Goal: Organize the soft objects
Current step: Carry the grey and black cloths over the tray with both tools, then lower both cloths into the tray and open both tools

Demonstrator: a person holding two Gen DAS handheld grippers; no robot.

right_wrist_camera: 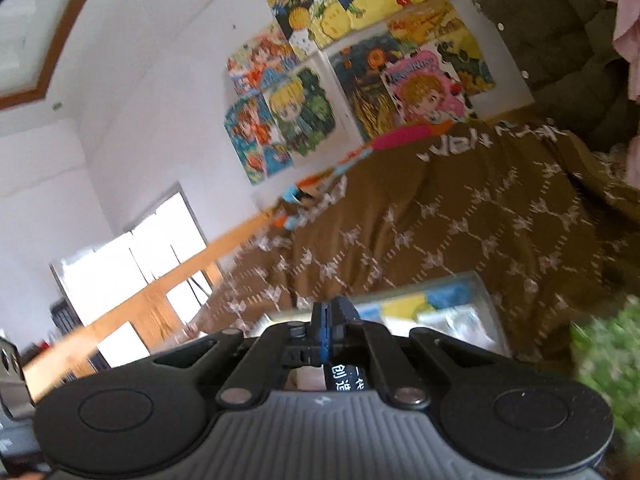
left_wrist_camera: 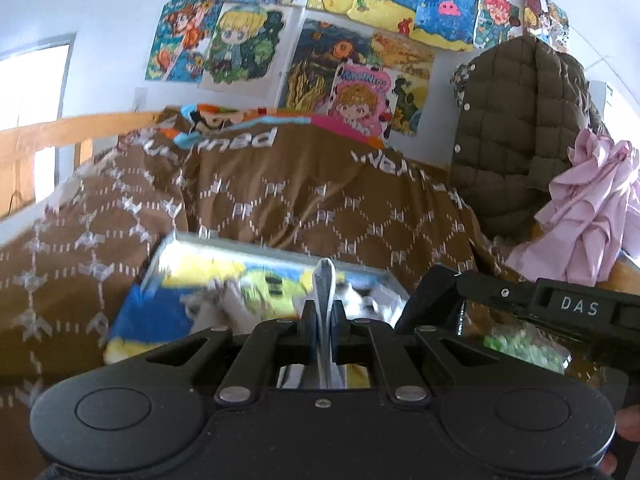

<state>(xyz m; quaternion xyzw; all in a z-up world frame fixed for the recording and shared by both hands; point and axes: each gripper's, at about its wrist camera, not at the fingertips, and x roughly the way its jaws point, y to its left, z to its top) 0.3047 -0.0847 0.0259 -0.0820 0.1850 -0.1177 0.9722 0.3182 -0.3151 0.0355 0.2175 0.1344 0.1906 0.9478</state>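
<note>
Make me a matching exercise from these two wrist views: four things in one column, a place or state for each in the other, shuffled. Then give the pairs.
Things
1. left gripper
2. olive quilted jacket
3. pink cloth
4. brown patterned quilt

Places or states
A. bunched up at the right edge, in front of the jacket
B. heaped across the bed below the cartoon posters
C. shut on a thin grey-white piece of fabric
D. hanging at the right against the white wall

Pairs: 1-C, 2-D, 3-A, 4-B
</note>
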